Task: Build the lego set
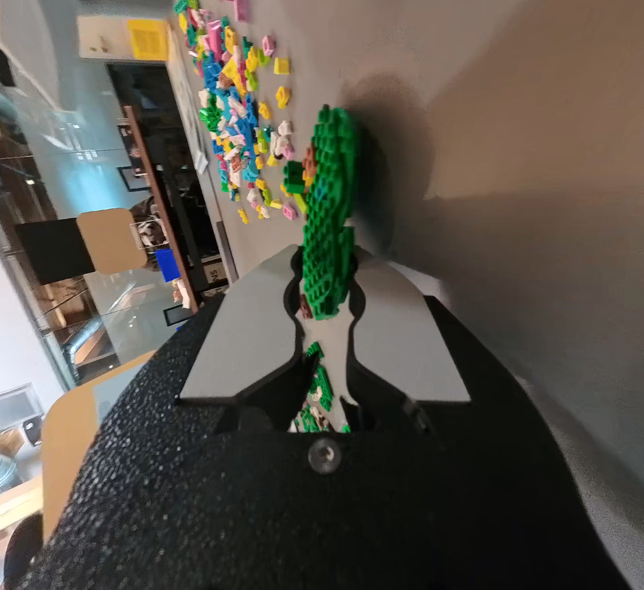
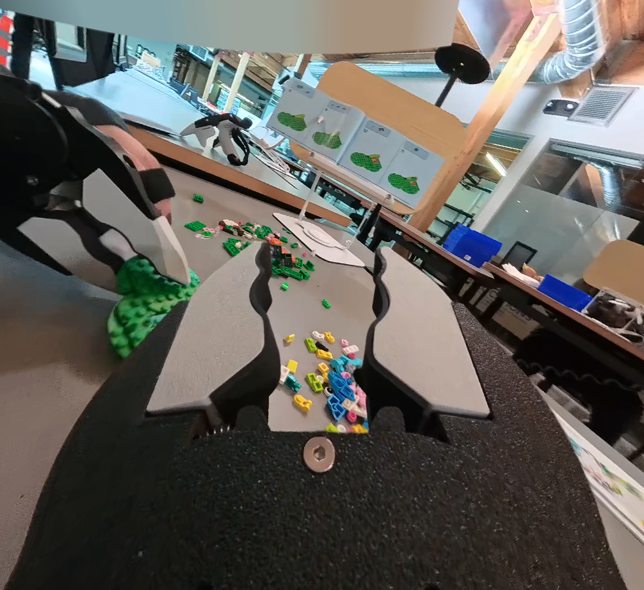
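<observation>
Left wrist view: your left gripper [image 1: 326, 280] is clamped on the near edge of the green studded baseplate [image 1: 329, 214], which stands out edge-on beyond the fingers, tilted against the grey table [image 1: 470, 120], carrying a few brown, orange and green bricks on its studded face, with a scatter of mixed coloured bricks [image 1: 240, 113] lying on the table beyond it. Right wrist view: your right gripper [image 2: 322, 266] hangs wide open and empty above the table, loose coloured bricks [image 2: 334, 381] showing between its fingers, green pieces [image 2: 258, 235] farther off near the instruction stand [image 2: 352, 148], and the left gripper [image 2: 150, 266] holding the baseplate [image 2: 139, 308] at the left.
</observation>
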